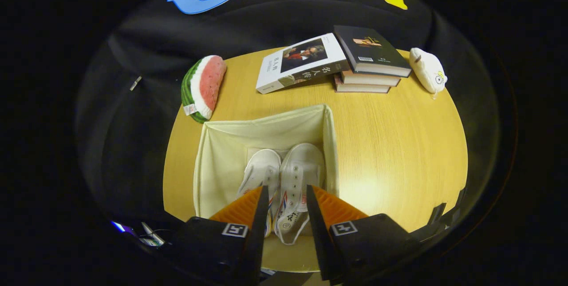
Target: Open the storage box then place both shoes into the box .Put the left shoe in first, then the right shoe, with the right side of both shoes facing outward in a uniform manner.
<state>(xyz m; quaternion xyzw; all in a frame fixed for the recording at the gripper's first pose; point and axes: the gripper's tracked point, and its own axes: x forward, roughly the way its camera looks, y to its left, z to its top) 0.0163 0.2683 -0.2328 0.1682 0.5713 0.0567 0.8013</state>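
your claw hangs over the open storage box, fingers parted with the heel of the right-hand shoe showing in the gap; whether they touch it you cannot tell. the other shoe lies just beside it, both toes pointing away inside the box. the box sits on a pale wooden desk. beyond it lie a watermelon plush, stacked books and a white plush toy, dark cloth behind.
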